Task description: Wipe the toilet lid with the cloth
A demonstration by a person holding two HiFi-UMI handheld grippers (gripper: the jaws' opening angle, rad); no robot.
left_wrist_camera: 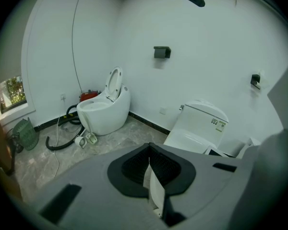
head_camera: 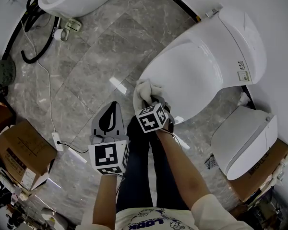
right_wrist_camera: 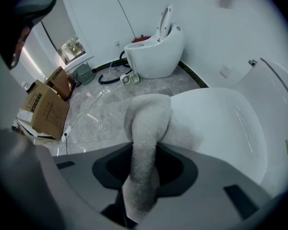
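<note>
White fluffy cloth [right_wrist_camera: 146,128] in R gripper [right_wrist_camera: 143,166], glossy lid [right_wrist_camera: 221,123]

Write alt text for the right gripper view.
The right gripper clamps a bunched white cloth whose free end lies against the front edge of a closed white toilet lid. Beyond, on the grey marble floor, stand an open-lidded toilet and cardboard boxes.

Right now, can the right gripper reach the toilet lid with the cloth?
Probably yes: the right gripper holds the cloth at the closed toilet lid's front edge, with nothing between them.
</note>
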